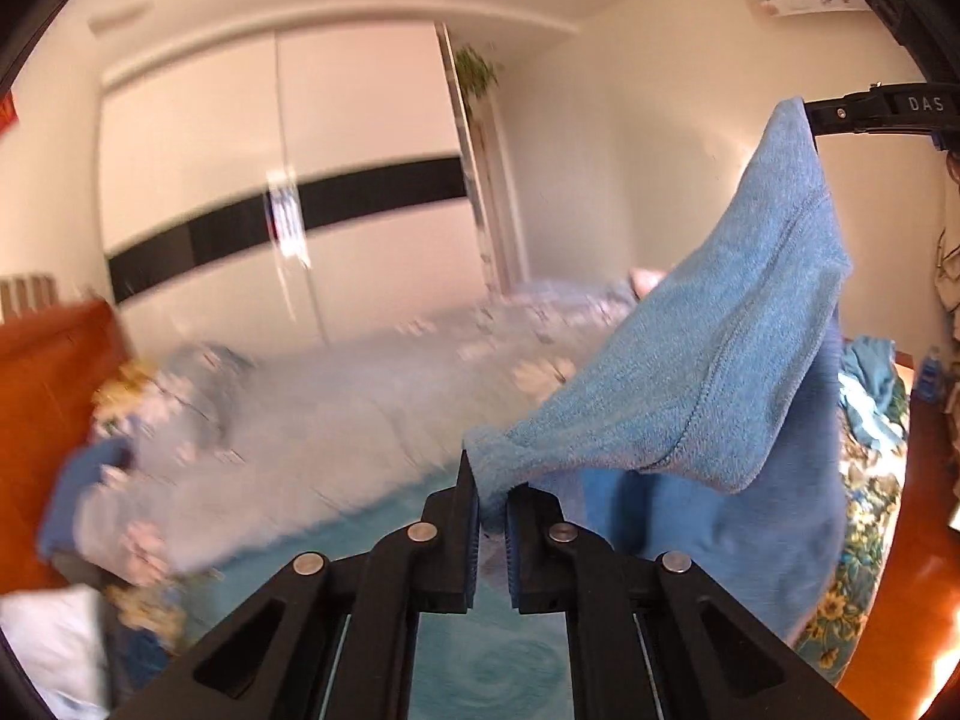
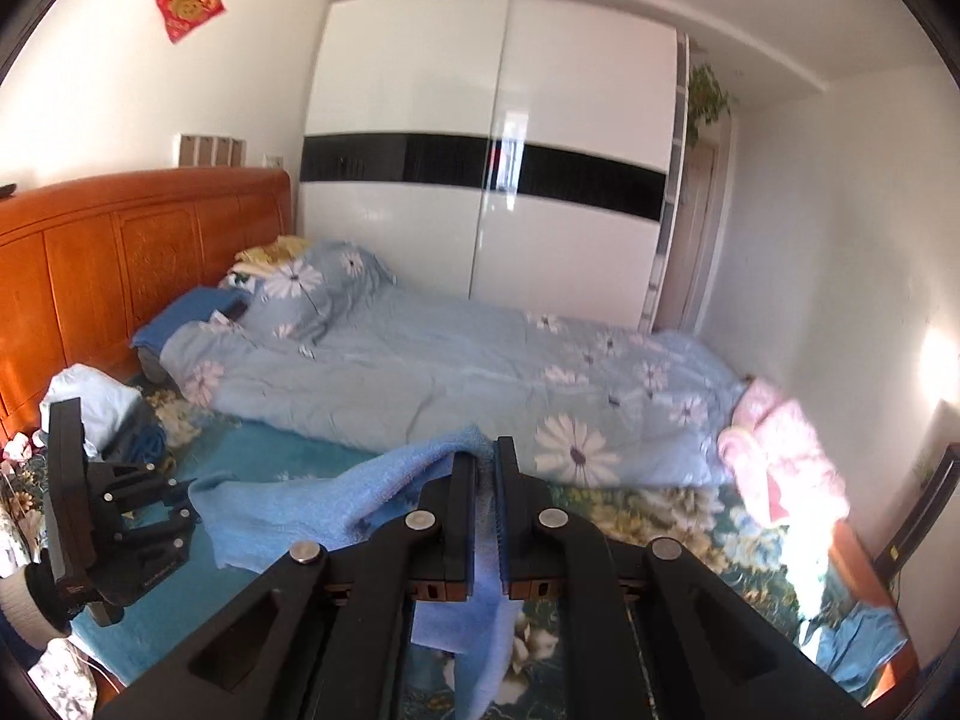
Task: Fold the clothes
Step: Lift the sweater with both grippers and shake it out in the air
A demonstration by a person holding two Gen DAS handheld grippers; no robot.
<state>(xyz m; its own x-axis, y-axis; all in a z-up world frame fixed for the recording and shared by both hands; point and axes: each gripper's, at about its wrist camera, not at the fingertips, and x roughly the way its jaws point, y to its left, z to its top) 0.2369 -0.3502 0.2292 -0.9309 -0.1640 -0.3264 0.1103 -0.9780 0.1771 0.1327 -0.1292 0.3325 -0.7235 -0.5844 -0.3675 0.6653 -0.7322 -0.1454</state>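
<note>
Left wrist: towel [image 1: 708,360] stretched diagonally upward.

Both wrist views face the bed [image 2: 420,360]; wardrobe [image 2: 480,150] shared

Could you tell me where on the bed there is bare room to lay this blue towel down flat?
The teal sheet between the floral quilt and the near edge is bare. Crowded: the clothes pile by the headboard and the pink garment.

Bright daylight, left view motion-blurred, fisheye edges dark, sun glare lower right
</note>
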